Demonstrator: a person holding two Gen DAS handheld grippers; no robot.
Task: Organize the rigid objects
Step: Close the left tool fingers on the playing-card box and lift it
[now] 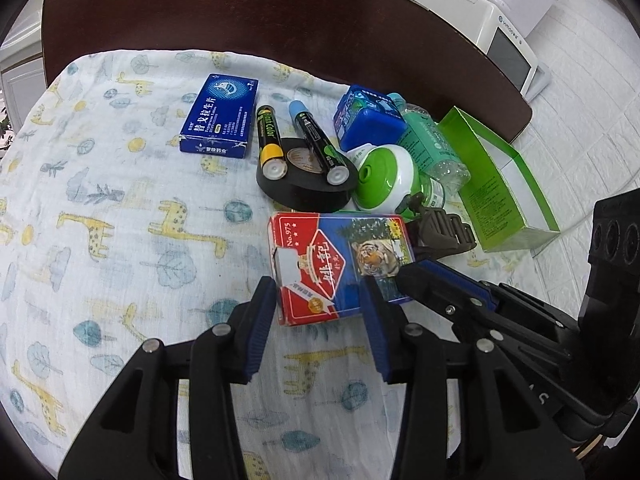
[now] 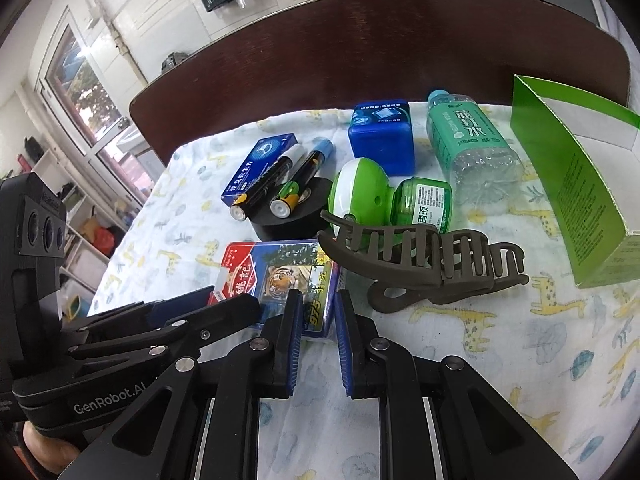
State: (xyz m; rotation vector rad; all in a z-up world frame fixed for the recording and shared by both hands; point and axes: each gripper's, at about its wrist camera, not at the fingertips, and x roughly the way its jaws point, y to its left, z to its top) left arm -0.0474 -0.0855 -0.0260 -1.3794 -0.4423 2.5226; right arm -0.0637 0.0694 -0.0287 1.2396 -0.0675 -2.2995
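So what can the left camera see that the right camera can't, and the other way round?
Only the left wrist view shows the white appliance behind the table.

Only the right wrist view shows a window, shelves and a hand under the left gripper.

Both show the playing card box with the left gripper at it, the right gripper shut on nothing at the box's other side, the markers on the black tape roll, both blue boxes, the bottle, the hair claw and the green carton.

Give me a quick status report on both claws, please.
Left claw astride the playing-card box, grip unconfirmed. Right claw shut, empty, at the box's corner. Hair clip alongside.
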